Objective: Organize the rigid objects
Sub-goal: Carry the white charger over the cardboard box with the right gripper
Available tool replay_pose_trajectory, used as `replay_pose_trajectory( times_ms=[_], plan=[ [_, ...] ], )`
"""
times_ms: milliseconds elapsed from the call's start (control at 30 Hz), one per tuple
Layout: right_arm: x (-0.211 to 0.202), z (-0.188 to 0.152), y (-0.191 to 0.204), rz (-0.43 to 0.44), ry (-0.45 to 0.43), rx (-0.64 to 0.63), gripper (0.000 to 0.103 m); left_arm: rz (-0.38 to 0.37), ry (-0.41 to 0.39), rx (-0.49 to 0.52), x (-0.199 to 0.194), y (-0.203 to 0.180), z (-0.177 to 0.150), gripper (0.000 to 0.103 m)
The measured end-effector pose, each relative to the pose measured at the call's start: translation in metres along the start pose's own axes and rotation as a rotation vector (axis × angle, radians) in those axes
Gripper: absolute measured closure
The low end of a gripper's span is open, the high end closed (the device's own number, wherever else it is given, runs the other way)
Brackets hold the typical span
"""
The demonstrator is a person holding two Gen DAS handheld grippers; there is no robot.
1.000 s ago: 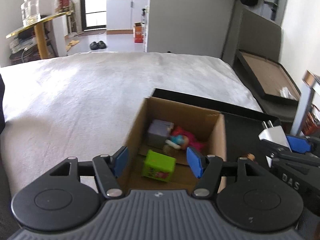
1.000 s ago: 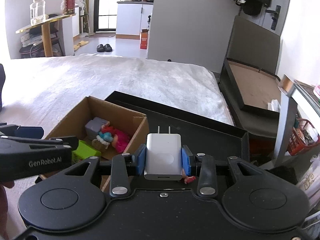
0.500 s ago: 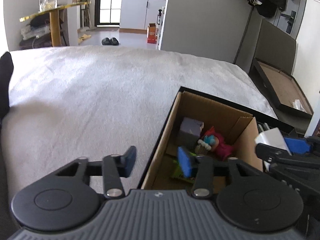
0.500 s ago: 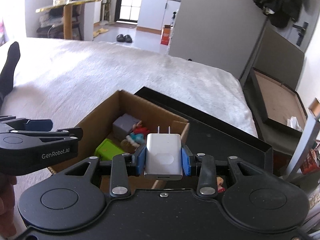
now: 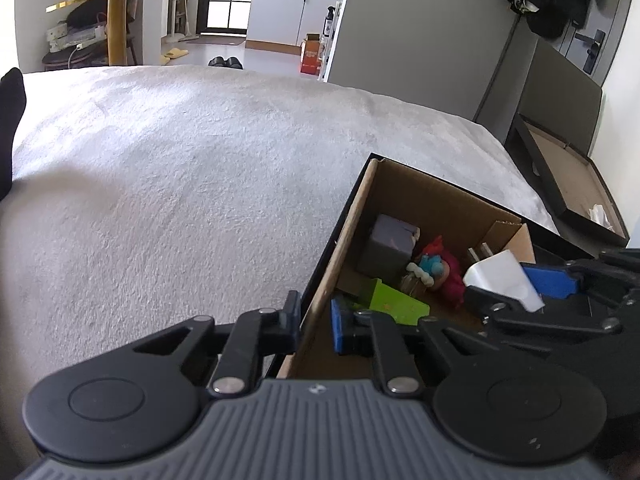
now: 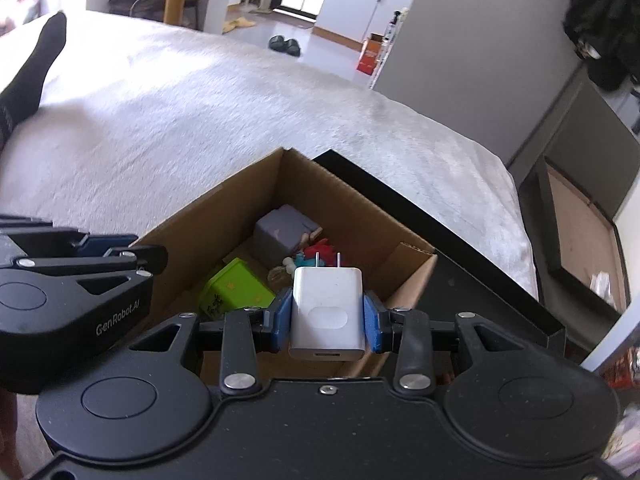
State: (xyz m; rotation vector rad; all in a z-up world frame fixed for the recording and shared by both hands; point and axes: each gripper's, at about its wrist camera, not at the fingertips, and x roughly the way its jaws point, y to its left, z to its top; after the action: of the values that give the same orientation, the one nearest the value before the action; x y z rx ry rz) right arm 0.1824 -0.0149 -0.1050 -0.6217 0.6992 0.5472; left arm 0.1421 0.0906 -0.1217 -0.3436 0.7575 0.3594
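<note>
1. Two tools in play. Left tool (image 5: 316, 318) has its pads nearly closed across the left wall of the cardboard box (image 5: 352, 224): one pad outside, one inside. It looks to be pinching the wall; actual contact isn't clear.
2. Box sits on the bed (image 5: 200, 160), inside a black tray (image 6: 460, 240). Already in it: green block (image 6: 234, 290), grey cube (image 6: 280, 234), red-blue figure (image 5: 436, 266).
3. Right tool (image 6: 327, 316) is clamped on the white charger (image 6: 326, 312), prongs pointing forward, above the box's near-right part.
4. Step in hand, as I read it: drop the charger in the box.
5. Do it well: left tool steadies the wall, right tool goes lower before spreading, aiming for bare floor right of the green block.
6. Risk: the prongs catch the figure, or the charger clips the right wall (image 6: 416, 276) and lands in the tray.
</note>
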Motion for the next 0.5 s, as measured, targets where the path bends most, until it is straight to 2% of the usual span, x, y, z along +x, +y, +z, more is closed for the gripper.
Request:
replay_pose_trajectory(
  times_ms=[67, 200, 300, 500],
  plan=[
    [0.005, -0.001, 0.004, -0.017, 0.004, -0.037, 0.066, -0.005, 0.001, -0.008, 0.0, 0.002, 0.0, 0.089],
    [0.013, 0.001, 0.004, -0.02, 0.022, -0.034, 0.066, -0.013, 0.002, -0.028, 0.001, 0.005, 0.001, 0.089],
    [0.012, 0.004, 0.009, -0.037, 0.005, -0.063, 0.064, -0.025, 0.005, -0.039, 0.001, 0.007, 0.0, 0.088],
    [0.007, 0.005, 0.007, -0.04, 0.014, -0.044, 0.062, -0.024, 0.001, -0.04, 0.0, 0.007, -0.001, 0.088]
  ],
)
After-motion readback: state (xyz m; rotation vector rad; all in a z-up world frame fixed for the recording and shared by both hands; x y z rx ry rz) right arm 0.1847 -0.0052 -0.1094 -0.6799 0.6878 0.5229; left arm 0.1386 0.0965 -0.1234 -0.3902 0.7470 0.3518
